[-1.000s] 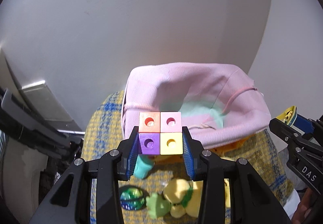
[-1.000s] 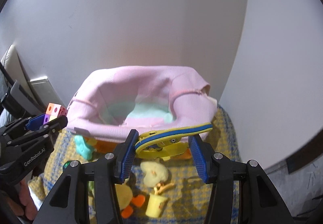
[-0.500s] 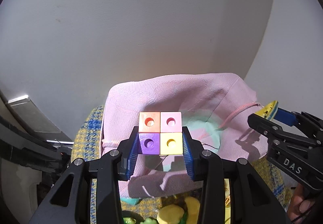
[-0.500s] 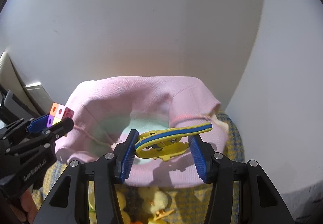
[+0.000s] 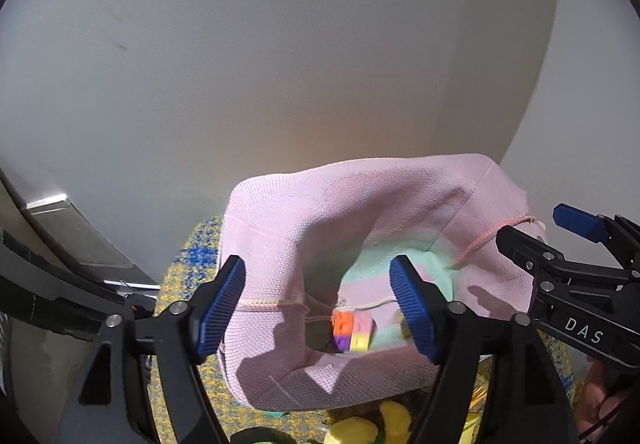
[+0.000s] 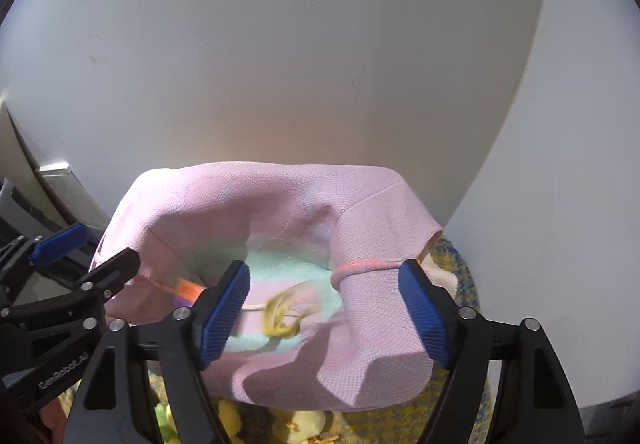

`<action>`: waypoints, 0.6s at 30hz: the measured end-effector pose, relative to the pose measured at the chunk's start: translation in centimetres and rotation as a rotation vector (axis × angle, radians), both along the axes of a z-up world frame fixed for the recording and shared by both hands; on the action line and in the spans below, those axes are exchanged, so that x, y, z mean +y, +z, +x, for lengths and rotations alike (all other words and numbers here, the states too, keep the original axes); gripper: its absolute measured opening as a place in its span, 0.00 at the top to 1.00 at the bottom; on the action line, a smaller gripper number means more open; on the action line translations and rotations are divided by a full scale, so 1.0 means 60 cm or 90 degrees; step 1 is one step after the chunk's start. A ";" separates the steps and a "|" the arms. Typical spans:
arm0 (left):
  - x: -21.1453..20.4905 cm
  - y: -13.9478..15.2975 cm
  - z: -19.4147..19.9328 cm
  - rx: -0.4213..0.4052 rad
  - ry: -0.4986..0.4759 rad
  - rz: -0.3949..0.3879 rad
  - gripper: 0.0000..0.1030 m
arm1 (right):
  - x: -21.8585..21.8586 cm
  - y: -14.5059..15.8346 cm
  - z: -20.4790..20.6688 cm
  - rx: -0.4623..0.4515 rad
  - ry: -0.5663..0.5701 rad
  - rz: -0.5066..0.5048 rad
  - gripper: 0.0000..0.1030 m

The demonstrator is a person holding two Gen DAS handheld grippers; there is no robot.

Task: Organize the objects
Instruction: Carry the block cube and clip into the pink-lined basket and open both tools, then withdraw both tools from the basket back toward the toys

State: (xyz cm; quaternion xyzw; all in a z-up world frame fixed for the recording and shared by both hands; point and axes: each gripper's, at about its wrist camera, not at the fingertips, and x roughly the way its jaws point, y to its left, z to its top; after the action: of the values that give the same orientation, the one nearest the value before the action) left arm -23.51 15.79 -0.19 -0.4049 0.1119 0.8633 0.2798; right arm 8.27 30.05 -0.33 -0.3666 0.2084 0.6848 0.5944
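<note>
Both sets of tongs have just been opening over the pink fabric basket (image 5: 280, 268); the left tongs (image 5: 318, 308) stand apart with nothing between the pads, and the block of coloured cubes (image 5: 352, 332) is inside the basket; the right tongs (image 6: 324, 314) stand apart too, and the yellow toy (image 6: 282, 318), blurred, is below them inside the basket. To finish the release well, I hold each pair wide; I lift clear of the soft rim before drawing back to the toys left on the checked cloth (image 5: 188, 272); snagging the drawstring (image 6: 364, 266) is my main concern.
</note>
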 end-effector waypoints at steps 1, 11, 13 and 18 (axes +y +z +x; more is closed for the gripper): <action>-0.004 0.004 -0.001 0.004 0.004 0.000 0.20 | 0.000 0.001 0.001 0.002 -0.002 0.000 0.24; -0.036 0.029 0.011 0.012 0.016 0.010 0.19 | -0.023 0.024 0.010 0.013 -0.005 0.017 0.24; -0.045 0.038 0.020 0.017 0.015 0.014 0.19 | -0.034 0.030 0.011 0.014 -0.004 0.023 0.24; -0.077 0.055 0.043 0.029 0.017 0.028 0.14 | -0.069 0.041 0.020 0.026 -0.005 0.034 0.24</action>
State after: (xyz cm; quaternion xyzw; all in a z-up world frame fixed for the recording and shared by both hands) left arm -20.95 11.14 3.09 -0.3801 0.0938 0.8783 0.2744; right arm 9.44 25.93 2.15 -0.3359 0.2037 0.6949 0.6023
